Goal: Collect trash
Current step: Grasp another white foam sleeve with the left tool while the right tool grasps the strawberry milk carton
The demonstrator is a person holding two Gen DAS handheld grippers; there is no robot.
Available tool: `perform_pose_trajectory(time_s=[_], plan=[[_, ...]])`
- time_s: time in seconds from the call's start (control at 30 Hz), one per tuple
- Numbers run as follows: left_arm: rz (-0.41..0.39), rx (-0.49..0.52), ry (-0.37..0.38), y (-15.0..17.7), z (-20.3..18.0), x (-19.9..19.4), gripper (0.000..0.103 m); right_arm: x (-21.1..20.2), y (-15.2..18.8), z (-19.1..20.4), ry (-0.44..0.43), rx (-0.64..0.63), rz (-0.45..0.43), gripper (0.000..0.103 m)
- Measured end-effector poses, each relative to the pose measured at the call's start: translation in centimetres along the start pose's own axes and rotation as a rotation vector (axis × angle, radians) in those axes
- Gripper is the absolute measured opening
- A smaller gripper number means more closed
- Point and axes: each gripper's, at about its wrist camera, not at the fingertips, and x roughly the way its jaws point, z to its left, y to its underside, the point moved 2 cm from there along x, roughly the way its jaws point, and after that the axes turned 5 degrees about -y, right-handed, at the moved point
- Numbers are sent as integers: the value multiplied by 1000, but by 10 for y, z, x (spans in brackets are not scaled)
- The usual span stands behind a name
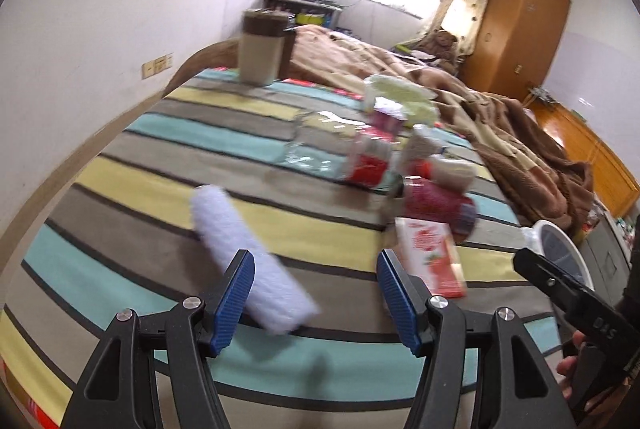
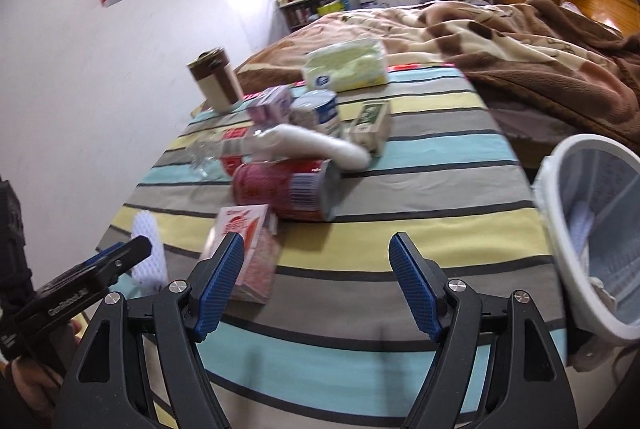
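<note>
Bed in striped cover carries everything; basket stands off its edge at three o'clock from the right claw, white and nearly empty as far as can be seen; trash sits heaped mid-bed at twelve o'clock from both claws.

Red can lies on its side, long axis running nine to three in the right wrist view, just beyond the right claw's tips; carton lies nearer, at the right claw's eleven o'clock, partly behind its left finger; foam roll lies apart from the heap, long axis running eleven to five in the left wrist view, its near end crossing between the left claw's fingers.

Left claw stands apart, not pressing the roll; right claw stands wide apart with nothing between.

Judgement: the left hand is nearer the roll and must close across its short width; the right hand has the carton or can nearest, basket beside it.
</note>
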Motion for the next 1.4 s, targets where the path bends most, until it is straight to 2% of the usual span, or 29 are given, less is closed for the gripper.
perform_pose_trajectory(time_s=[0.3,0.77,0.83,0.93,1.17,1.4], plan=[[103,-64,-28,-2,37,37,63,21,0,19,-9,0,46,76],[106,-32,-51,-5,57,38,64,51,2,47,-29,-35,142,76],[100,-32,-66,-5,61,36,64,57,4,50,-22,-49,163,76],[106,-71,-40,-6,69,38,64,62,6,52,-8,-63,179,76],[108,-122,-34,-17,76,46,64,69,5,46,54,-70,187,76],[108,-137,-70,-28,79,58,64,71,5,46,93,-88,179,76]])
